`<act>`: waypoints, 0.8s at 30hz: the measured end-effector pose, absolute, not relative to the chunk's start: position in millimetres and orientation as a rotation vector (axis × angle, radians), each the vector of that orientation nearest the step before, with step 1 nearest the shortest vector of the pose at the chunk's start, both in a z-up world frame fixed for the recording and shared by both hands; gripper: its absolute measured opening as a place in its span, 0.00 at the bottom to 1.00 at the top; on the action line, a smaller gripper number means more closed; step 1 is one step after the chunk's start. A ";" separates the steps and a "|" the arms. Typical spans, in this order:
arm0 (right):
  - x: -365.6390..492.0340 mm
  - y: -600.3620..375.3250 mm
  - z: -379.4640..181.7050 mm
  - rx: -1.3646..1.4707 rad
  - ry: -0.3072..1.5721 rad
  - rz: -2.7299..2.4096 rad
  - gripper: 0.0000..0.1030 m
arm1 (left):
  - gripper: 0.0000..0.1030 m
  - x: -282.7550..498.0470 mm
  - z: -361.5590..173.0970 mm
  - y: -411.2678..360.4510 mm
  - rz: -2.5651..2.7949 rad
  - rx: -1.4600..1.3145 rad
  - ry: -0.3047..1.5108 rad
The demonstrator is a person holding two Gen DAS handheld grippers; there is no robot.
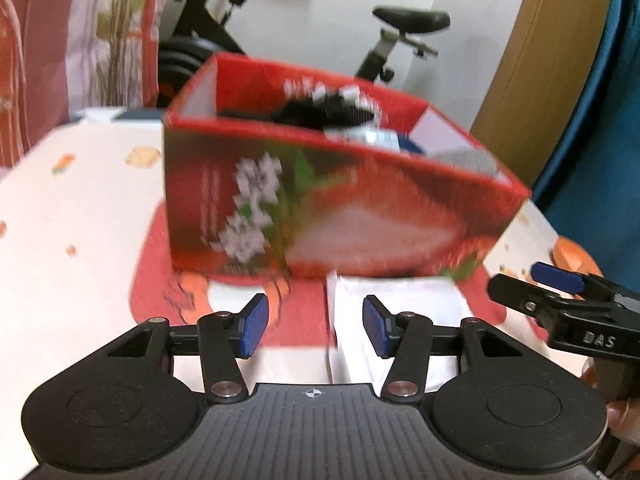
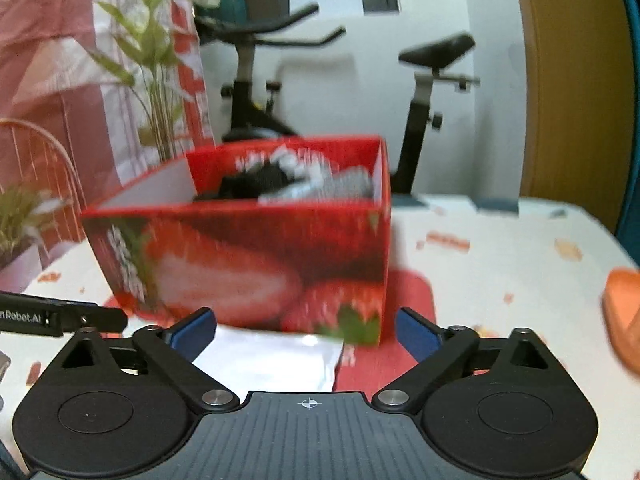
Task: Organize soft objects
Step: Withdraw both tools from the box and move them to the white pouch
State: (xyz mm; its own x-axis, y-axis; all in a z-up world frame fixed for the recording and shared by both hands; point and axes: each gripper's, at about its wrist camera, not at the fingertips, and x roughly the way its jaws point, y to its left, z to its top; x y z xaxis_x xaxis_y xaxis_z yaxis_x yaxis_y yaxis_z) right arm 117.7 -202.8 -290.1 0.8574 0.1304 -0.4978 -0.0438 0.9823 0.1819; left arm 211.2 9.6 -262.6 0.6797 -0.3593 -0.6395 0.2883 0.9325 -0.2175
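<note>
A red strawberry-print box (image 1: 320, 208) stands on a red mat on the table, also in the right wrist view (image 2: 256, 264). Inside lie dark, grey and blue soft items (image 1: 336, 112), also seen from the right (image 2: 296, 184). A folded white cloth (image 1: 400, 320) lies on the mat in front of the box, also in the right wrist view (image 2: 272, 360). My left gripper (image 1: 316, 330) is open and empty just above the cloth's left part. My right gripper (image 2: 306, 332) is open and empty over the cloth, and shows at the left view's right edge (image 1: 560, 292).
The table has a white patterned cloth (image 1: 80, 220). An orange object (image 2: 624, 312) lies at the right. An exercise bike (image 2: 260, 80), a plant (image 2: 156, 60) and curtains stand behind the table. A wooden door (image 2: 568, 80) is at the right.
</note>
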 end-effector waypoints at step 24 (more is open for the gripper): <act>140.2 -196.9 -341.9 0.176 0.686 0.133 0.69 | 0.52 227.4 -306.7 -14.9 -0.431 -0.140 0.825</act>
State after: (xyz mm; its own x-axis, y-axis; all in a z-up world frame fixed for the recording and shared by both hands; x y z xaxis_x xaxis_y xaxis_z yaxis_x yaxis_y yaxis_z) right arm 140.2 -196.9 -341.9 0.7665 0.1797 -0.6166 -0.0643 0.9767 0.2047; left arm 227.4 -14.9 -306.7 0.5977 -0.4239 -0.6805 0.3165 0.9046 -0.2856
